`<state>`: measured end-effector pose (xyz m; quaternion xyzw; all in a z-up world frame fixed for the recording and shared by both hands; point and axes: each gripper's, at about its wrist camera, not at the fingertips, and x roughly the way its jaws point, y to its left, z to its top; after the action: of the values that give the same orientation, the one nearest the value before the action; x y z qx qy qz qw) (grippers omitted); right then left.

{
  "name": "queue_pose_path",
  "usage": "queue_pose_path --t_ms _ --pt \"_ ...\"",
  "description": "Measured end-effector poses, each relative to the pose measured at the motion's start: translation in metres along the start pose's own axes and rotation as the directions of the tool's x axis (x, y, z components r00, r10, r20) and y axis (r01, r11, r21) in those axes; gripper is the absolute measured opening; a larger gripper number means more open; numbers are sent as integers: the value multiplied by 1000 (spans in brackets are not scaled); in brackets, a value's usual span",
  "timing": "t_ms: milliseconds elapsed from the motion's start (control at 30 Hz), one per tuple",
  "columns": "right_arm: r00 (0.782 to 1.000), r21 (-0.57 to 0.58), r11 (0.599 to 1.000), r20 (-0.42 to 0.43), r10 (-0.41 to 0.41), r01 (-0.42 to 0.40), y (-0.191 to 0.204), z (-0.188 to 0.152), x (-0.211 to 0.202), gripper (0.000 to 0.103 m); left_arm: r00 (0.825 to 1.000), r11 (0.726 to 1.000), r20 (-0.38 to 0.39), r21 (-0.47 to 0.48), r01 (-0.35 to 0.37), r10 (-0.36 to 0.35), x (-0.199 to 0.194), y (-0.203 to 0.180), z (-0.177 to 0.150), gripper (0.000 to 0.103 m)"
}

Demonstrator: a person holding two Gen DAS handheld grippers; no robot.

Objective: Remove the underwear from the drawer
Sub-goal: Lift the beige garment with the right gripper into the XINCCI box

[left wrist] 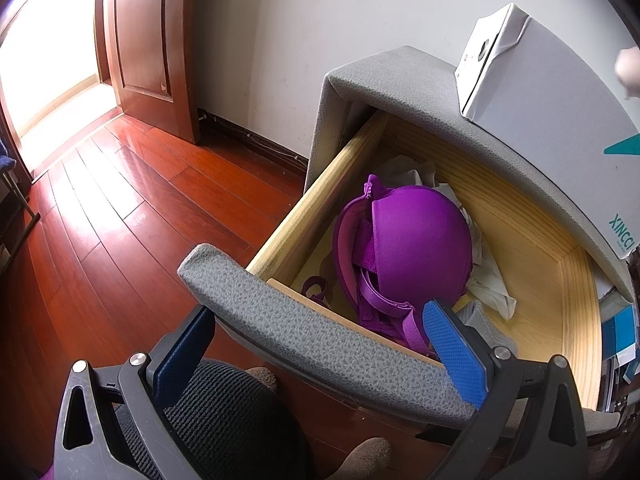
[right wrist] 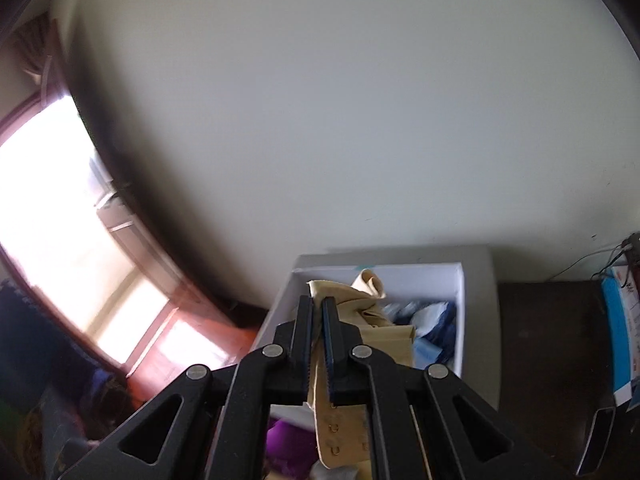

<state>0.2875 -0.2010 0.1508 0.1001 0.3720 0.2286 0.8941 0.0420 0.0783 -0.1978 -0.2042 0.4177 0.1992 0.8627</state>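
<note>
A purple bra [left wrist: 416,248] lies in the open wooden drawer [left wrist: 560,264] on crumpled white cloth [left wrist: 492,284]. My left gripper [left wrist: 316,332] stands open across the drawer's grey front panel [left wrist: 320,340], with one finger outside it and one inside beside the bra. High above, my right gripper [right wrist: 317,304] is shut on a beige bra [right wrist: 360,316]. Its hook-and-eye band [right wrist: 340,436] hangs below the fingers. Under the beige bra is an open white box [right wrist: 460,280] holding blue and white garments. The purple bra [right wrist: 284,448] shows at the bottom edge.
The white box [left wrist: 540,80] stands on the grey cabinet top [left wrist: 400,76] against the wall. A hand [left wrist: 628,68] shows at the right edge. Red wooden floor [left wrist: 140,200] and a door [left wrist: 148,40] lie to the left. A black mesh thing [left wrist: 224,416] sits below the drawer front.
</note>
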Motion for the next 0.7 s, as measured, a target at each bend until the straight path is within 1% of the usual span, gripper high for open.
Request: queue_pose_path --t_ms 67,133,233,333,400,500,633,700 --pt "1000 18 1000 1 -23 23 -9 8 18 5 1000 1000 0 0 0 0 0 0 0 103" --pt "996 1 996 14 -88 88 -14 17 36 5 1000 1000 0 -1 0 0 0 0 0 103" --pt "987 -12 987 22 -157 157 -21 25 59 5 1000 1000 -1 0 0 0 0 0 0 103" --pt "981 -4 982 29 -190 190 -30 27 78 5 1000 1000 -1 0 0 0 0 0 0 103" --pt "976 -16 976 22 -217 217 -35 24 91 5 1000 1000 0 0 0 0 0 0 0 103" --pt "969 -32 969 -24 -246 245 -42 11 117 5 1000 1000 0 -1 0 0 0 0 0 103" --pt "964 -42 969 -94 -247 244 -51 -8 147 5 1000 1000 0 -1 0 0 0 0 0 103" --pt "962 -54 968 -109 -248 244 -49 -17 154 5 1000 1000 0 -1 -1 1 0 0 0 103"
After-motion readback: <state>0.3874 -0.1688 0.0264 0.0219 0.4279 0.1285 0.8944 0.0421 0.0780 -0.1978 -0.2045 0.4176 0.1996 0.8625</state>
